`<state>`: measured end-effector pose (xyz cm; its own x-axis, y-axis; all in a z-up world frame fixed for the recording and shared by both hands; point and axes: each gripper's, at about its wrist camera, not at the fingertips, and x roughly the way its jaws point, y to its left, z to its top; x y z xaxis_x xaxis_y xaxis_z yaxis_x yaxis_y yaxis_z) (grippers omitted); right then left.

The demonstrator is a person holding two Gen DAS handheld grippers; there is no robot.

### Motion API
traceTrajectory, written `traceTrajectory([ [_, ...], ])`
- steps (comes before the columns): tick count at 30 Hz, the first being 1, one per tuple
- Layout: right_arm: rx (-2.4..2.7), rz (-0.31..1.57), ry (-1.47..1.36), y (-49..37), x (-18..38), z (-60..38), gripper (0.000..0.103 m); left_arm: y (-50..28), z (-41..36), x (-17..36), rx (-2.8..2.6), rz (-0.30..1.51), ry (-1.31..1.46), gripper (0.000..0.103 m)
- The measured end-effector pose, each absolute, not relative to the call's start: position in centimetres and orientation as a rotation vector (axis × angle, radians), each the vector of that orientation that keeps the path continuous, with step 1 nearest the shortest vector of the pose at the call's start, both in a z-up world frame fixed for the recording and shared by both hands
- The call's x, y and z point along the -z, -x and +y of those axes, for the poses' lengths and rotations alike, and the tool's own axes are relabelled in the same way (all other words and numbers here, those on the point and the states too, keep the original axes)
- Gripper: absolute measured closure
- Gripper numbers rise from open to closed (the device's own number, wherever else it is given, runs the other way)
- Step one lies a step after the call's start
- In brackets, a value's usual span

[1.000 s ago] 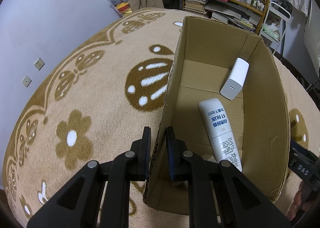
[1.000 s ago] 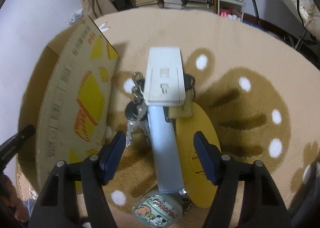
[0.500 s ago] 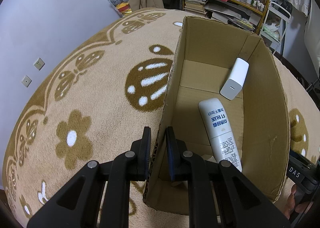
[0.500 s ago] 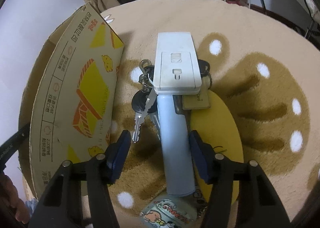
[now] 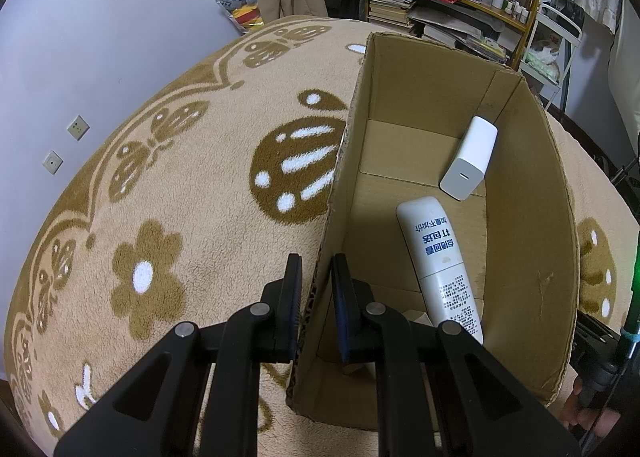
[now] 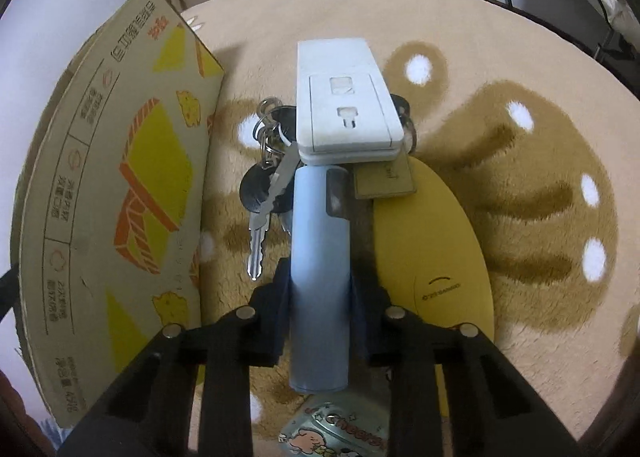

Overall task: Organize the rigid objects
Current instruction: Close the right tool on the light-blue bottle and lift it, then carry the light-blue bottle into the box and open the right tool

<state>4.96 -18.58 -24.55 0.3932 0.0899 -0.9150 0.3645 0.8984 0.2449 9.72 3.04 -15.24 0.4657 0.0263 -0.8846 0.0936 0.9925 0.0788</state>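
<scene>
While my left gripper stays pinched shut on the near left wall of the cardboard box, my right gripper has just been closing its jaws around the pale blue tube, and the pads now sit against both its sides. That tube is a smooth matte cylinder, light blue, plain with no label showing, lying lengthwise on the beige-and-brown carpet and pointing toward 12 o'clock; a small grey clip-like tab sits on its far end. At its 12 o'clock end a white wall-socket plate lies over it. Bunch of keys at 10 o'clock of the tube, touching it. Small tan card and a flat yellow oval case from 1 to 3 o'clock. Cartoon-printed tag at 6 o'clock. Box outer side, printed yellow and orange, stands at 9 o'clock. Inside the box, seen from the left wrist: a white bottle with blue print lying flat, and a white charger block at its 12 o'clock, leaning at the right wall.
</scene>
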Motion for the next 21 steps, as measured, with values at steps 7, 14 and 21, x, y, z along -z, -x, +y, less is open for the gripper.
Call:
traceTrajectory([
  [7, 0.157, 1.096, -0.434, -4.3, 21.9, -18.5, 0.074, -9.8, 3.0, 15.2, 0.042, 1.087, -0.119, 0.089],
  [14, 0.144, 0.968, -0.432, -3.5, 17.2, -18.1, 0.074, -9.8, 3.0, 15.2, 0.041, 1.087, -0.121, 0.089],
  [21, 0.146, 0.888, -0.413, -3.2, 14.2, -18.6, 0.074, -9.8, 3.0, 15.2, 0.04, 1.087, -0.121, 0.089],
])
